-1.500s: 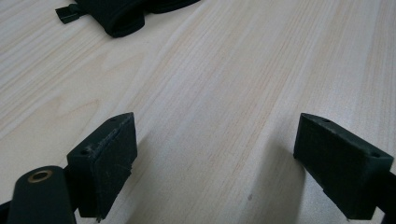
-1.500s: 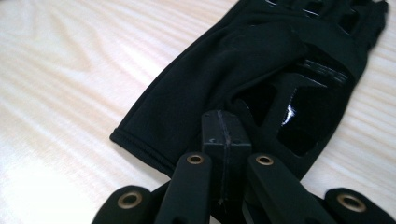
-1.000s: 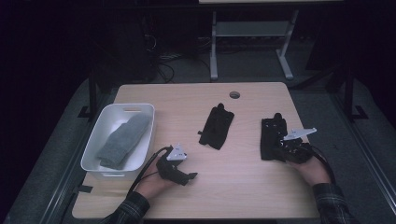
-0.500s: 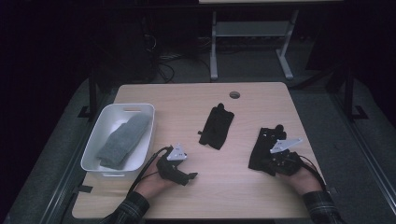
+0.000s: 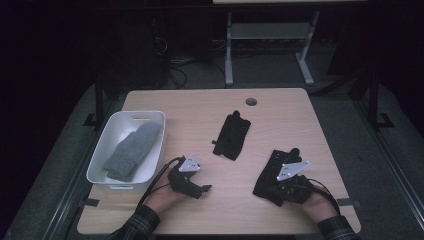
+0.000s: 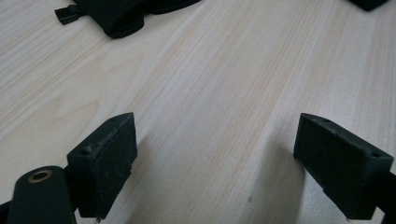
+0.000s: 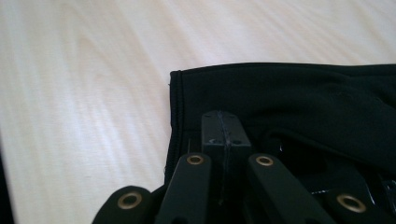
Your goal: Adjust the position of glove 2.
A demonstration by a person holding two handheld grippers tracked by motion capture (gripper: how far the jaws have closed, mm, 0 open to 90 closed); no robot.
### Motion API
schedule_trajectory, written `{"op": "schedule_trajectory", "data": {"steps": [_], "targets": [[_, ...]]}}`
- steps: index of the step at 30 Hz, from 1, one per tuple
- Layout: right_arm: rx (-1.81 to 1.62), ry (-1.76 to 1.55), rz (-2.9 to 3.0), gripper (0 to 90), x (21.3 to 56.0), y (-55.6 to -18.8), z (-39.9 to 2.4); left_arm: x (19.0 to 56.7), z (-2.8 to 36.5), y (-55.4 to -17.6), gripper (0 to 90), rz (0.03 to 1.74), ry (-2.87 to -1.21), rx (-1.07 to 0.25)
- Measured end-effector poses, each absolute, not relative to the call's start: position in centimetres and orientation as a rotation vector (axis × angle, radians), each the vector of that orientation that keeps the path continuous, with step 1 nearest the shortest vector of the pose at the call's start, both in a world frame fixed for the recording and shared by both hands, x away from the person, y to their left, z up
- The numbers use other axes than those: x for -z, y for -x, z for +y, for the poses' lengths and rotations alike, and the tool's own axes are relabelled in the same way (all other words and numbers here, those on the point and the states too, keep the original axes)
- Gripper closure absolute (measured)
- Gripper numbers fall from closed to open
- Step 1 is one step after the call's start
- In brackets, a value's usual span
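A black glove (image 5: 272,167) lies on the right of the wooden table (image 5: 200,107), toward the front. My right gripper (image 5: 277,187) is shut on its near edge; in the right gripper view the jaws (image 7: 223,126) stand pressed together over the black fabric (image 7: 303,98). A second black glove (image 5: 231,135) lies flat at the table's middle, and its end shows in the left gripper view (image 6: 121,18). My left gripper (image 5: 200,185) rests on the table at the front left. It is open, with bare wood between its pads (image 6: 217,140).
A white bin (image 5: 150,117) at the left holds a grey knitted mitten (image 5: 132,150). A round cable hole (image 5: 251,101) sits near the table's far edge. A desk frame and cables stand on the dark floor behind.
My right gripper has slid toward the front and left across the table, dragging the right black glove with it. The left gripper and the middle glove have stayed put.
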State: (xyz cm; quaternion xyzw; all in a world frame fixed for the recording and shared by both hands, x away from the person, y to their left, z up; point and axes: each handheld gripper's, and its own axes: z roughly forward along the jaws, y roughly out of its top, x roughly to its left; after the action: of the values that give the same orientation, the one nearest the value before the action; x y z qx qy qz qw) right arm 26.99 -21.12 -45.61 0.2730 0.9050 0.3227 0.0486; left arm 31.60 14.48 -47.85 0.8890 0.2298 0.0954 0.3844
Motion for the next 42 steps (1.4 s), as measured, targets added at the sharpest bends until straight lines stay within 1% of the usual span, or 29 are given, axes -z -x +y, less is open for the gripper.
{"op": "schedule_trajectory", "data": {"steps": [7,11,15,16,17,22,29,42], "targets": [[-0.995,-0.79,2.784,89.9,45.4,-25.9,-20.4,47.8,14.4,-31.6,12.5,0.585,-2.267,-0.246],[-1.042,-0.812,2.726,89.8,44.7,-26.4,-21.2,47.8,14.5,-31.6,12.5,0.588,-2.27,-0.246],[-0.997,-1.011,2.543,89.9,44.0,-29.3,-24.4,47.8,14.4,-31.6,12.5,0.587,-2.27,-0.247],[-0.997,-1.011,2.543,89.9,44.0,-29.3,-24.4,47.8,14.4,-31.6,12.5,0.587,-2.27,-0.247],[-0.959,-1.103,2.478,89.9,44.0,-30.5,-25.6,47.8,14.4,-31.6,12.5,0.584,-2.27,-0.248],[-0.911,-1.219,2.404,89.9,44.4,-32.4,-27.3,47.8,14.4,-31.6,12.5,0.585,-2.27,-0.248],[-0.869,-1.254,2.437,89.9,45.6,-33.9,-27.2,47.8,14.4,-31.6,12.5,0.591,-2.27,-0.248],[-0.906,-1.128,2.508,89.8,45.7,-35.1,-23.4,47.8,14.4,-31.6,12.5,0.591,-2.27,-0.247]]}}
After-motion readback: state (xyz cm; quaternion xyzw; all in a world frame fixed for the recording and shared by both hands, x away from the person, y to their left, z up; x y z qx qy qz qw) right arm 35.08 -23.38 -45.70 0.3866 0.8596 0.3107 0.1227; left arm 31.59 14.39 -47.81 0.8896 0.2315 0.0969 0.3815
